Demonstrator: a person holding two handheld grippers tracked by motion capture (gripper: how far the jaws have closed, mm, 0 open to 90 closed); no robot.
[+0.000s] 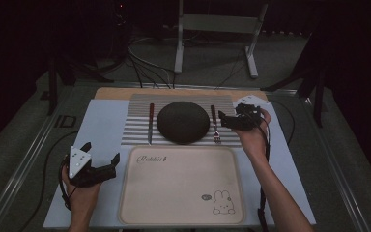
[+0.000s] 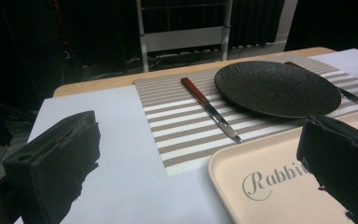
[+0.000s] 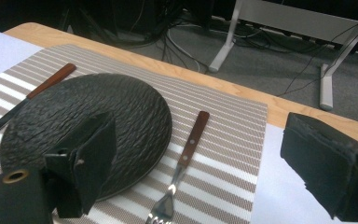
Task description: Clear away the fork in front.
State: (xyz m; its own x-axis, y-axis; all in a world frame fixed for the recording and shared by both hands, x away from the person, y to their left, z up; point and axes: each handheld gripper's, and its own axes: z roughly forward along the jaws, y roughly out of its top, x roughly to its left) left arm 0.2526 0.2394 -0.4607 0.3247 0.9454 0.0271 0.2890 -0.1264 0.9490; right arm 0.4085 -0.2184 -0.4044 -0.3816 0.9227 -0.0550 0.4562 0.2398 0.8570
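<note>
A dark round plate sits on a striped placemat. A wooden-handled knife lies to its left and a matching fork to its right. A beige tray marked "Rabbit" lies in front, bare. My right gripper hovers open just right of the fork. In the right gripper view the fork lies between the spread jaws, beside the plate. My left gripper is open over the pale sheet left of the tray. Its view looks past the tray at the knife and plate.
A pale sheet covers the table; a wooden edge shows at the back. Beyond it, a metal stand's legs and loose cables are on the floor. Metal rails flank the table.
</note>
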